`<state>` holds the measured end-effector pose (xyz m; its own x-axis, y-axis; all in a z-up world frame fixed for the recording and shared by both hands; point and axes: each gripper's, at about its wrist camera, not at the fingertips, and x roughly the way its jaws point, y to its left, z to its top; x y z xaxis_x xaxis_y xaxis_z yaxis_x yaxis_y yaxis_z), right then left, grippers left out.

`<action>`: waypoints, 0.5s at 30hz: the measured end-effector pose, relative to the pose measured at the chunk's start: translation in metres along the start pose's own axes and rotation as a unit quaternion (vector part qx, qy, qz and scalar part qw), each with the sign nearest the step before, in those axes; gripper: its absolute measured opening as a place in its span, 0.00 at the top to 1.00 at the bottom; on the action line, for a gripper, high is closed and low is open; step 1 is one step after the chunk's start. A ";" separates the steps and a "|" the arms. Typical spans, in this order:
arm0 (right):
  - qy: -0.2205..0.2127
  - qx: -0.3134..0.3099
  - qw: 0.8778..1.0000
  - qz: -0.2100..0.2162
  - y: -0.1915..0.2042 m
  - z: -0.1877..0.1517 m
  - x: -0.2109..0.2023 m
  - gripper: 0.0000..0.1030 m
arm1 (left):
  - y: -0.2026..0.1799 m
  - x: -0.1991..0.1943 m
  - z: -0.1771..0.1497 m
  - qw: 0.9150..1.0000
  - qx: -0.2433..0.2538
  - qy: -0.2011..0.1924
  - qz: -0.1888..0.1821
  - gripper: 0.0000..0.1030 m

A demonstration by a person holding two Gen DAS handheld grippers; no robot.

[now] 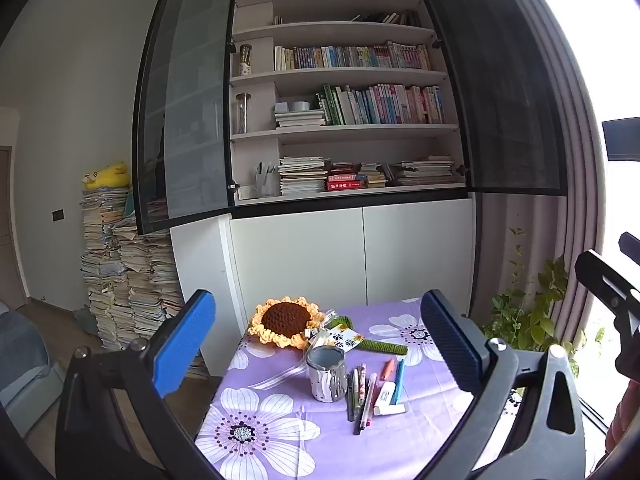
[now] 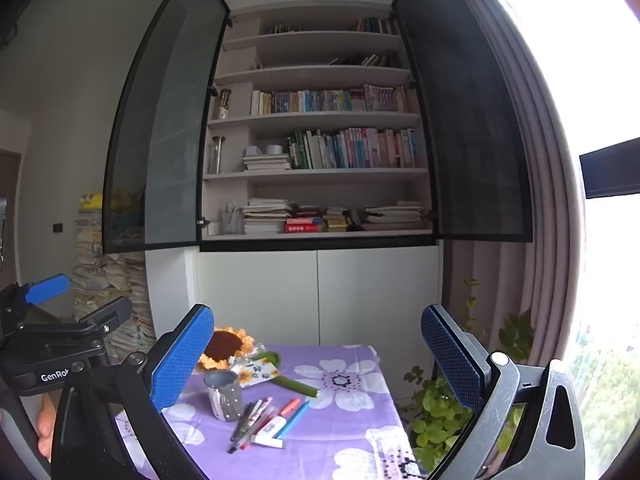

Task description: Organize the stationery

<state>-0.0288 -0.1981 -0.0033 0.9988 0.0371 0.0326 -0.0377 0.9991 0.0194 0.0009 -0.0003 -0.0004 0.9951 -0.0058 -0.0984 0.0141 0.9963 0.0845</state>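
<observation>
Left wrist view: pens lie loose in a fanned bunch on the tabletop, just right of the pen cup.
Pens, detail: several dark and patterned ones side by side, tips toward camera; an orange marker and a blue pen lean off to the right; a white eraser or correction tape lies across their near ends, touching.
Pen cup: grey, upright, mouth open, looks empty from here; in the right wrist view pen cup sits left of the bunch.
Around: crochet sunflower with ribbon and card behind the cup, near it; green strip behind the pens.
Left gripper: jaws wide apart, nothing between them, held above and short of the tabletop.
Right gripper: jaws wide apart, empty, also off the tabletop.
Step, judged: nothing picked yet; first grasp is next.
How to do well: take an outer pen first, say the orange marker, since the middle ones touch; close across the barrel mid-length; tip it upright over the cup mouth before letting go.
Risk: the cup looks light and may tip, so steady it with the other gripper.
</observation>
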 end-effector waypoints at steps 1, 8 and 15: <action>-0.006 -0.002 1.000 0.000 0.000 0.000 0.000 0.00 | 0.000 -0.001 0.000 1.000 -0.003 -0.007 0.003 0.01; -0.011 -0.001 1.000 -0.001 0.002 -0.001 0.000 0.00 | -0.004 0.001 0.000 1.000 -0.004 -0.003 0.002 0.01; -0.004 0.002 1.000 0.006 0.005 0.005 0.006 0.00 | 0.000 0.007 -0.001 1.000 0.001 0.009 0.004 0.01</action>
<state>-0.0230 -0.1930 0.0024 0.9980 0.0484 0.0398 -0.0493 0.9985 0.0223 0.0074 -0.0003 -0.0017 0.9932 0.0047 -0.1160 0.0055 0.9962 0.0872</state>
